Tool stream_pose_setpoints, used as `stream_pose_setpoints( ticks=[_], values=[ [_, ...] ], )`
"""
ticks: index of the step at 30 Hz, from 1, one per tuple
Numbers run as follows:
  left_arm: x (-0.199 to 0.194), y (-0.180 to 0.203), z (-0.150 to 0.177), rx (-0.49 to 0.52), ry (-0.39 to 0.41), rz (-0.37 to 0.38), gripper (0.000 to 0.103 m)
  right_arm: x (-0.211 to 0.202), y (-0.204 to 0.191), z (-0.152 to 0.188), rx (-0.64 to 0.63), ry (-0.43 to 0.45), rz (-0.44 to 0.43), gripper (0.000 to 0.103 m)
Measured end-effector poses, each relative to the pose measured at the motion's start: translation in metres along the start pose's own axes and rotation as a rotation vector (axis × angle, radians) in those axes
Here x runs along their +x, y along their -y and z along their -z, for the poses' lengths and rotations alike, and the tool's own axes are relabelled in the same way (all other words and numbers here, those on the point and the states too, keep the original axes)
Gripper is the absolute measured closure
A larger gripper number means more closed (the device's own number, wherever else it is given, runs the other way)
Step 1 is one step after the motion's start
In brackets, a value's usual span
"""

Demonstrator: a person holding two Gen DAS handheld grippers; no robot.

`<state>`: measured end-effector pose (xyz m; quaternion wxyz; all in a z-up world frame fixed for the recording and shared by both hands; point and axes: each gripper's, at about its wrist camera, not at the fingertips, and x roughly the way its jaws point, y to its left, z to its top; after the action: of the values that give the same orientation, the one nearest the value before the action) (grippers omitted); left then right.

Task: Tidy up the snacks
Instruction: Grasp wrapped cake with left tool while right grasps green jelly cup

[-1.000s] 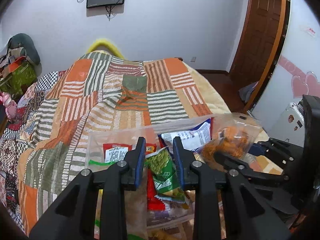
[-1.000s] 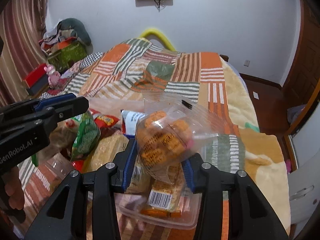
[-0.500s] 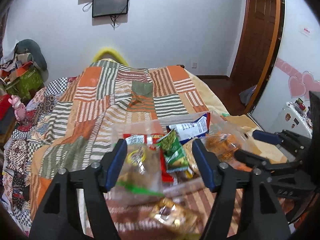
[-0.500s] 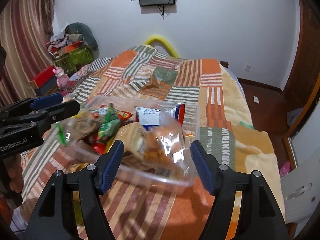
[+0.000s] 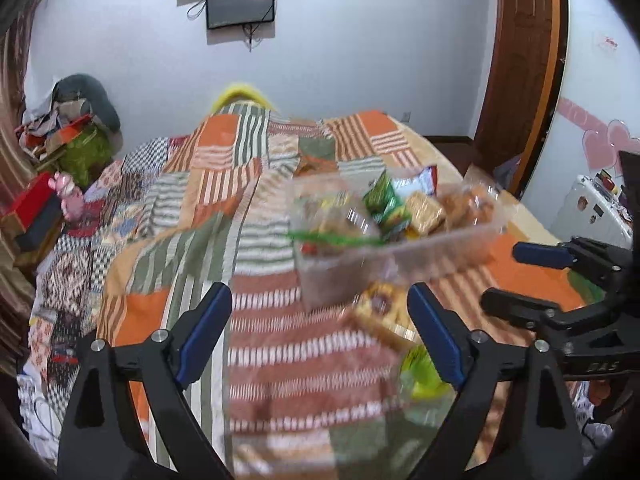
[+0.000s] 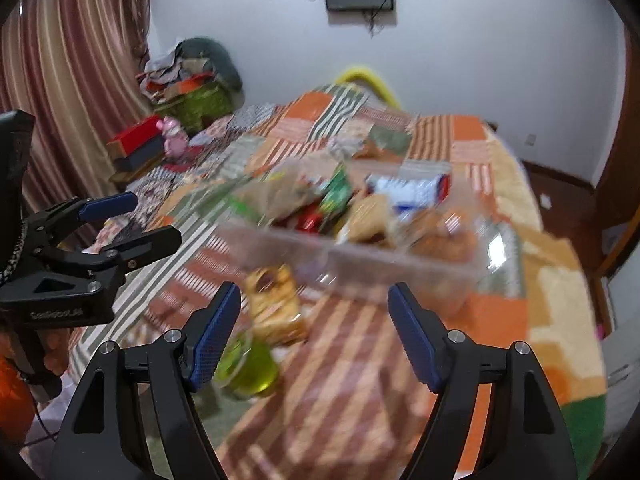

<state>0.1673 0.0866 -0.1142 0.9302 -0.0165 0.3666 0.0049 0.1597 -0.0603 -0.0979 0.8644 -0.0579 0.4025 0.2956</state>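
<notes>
A clear plastic bin [image 5: 400, 256] [image 6: 360, 264] full of snack packets stands on the patchwork bed, ahead of both grippers. In it lie a green packet [image 5: 386, 202] [image 6: 336, 194], a blue-white packet [image 6: 408, 190] and a clear bag of orange snacks [image 6: 440, 236]. A yellow-brown packet [image 5: 380, 312] [image 6: 272, 300] and a green jelly cup [image 5: 424, 372] [image 6: 246, 368] lie on the bed in front of the bin. My left gripper [image 5: 320, 332] is open and empty. My right gripper [image 6: 314, 336] is open and empty; it also shows in the left wrist view [image 5: 524, 276].
The patchwork quilt [image 5: 224, 184] covers the bed. Clothes and boxes [image 6: 188, 88] are piled at the far left by a striped curtain [image 6: 68, 80]. A wooden door [image 5: 520, 60] is at the right, a screen [image 5: 240, 4] on the far wall.
Both grippers have opened, releasing the green packet and the orange snack bag into the bin, and have pulled back and up from it.
</notes>
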Motion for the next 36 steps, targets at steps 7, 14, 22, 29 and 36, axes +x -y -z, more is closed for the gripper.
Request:
stream_pose_setpoints(
  ticks=[7, 14, 22, 29, 36],
  values=[
    [0.005, -0.019, 0.039, -0.040, -0.069, -0.011, 0.013, 0.045, -0.019, 0.022, -0.003, -0.133, -0.035, 0.032],
    [0.015, -0.018, 0.052, -0.055, -0.105, 0.003, 0.013, 0.062, -0.021, 0.030, 0.035, -0.202, -0.122, 0.059],
    [0.035, 0.005, 0.043, -0.060, -0.135, 0.058, 0.013, 0.030, -0.005, 0.039, 0.016, -0.133, -0.062, 0.065],
    [0.068, 0.034, 0.023, -0.081, -0.179, 0.105, 0.013, 0.002, 0.036, 0.042, 0.036, -0.068, 0.044, 0.065],
    [0.110, 0.053, 0.006, -0.100, -0.236, 0.074, 0.012, -0.023, 0.074, 0.044, 0.096, -0.009, 0.092, 0.065]
  ],
)
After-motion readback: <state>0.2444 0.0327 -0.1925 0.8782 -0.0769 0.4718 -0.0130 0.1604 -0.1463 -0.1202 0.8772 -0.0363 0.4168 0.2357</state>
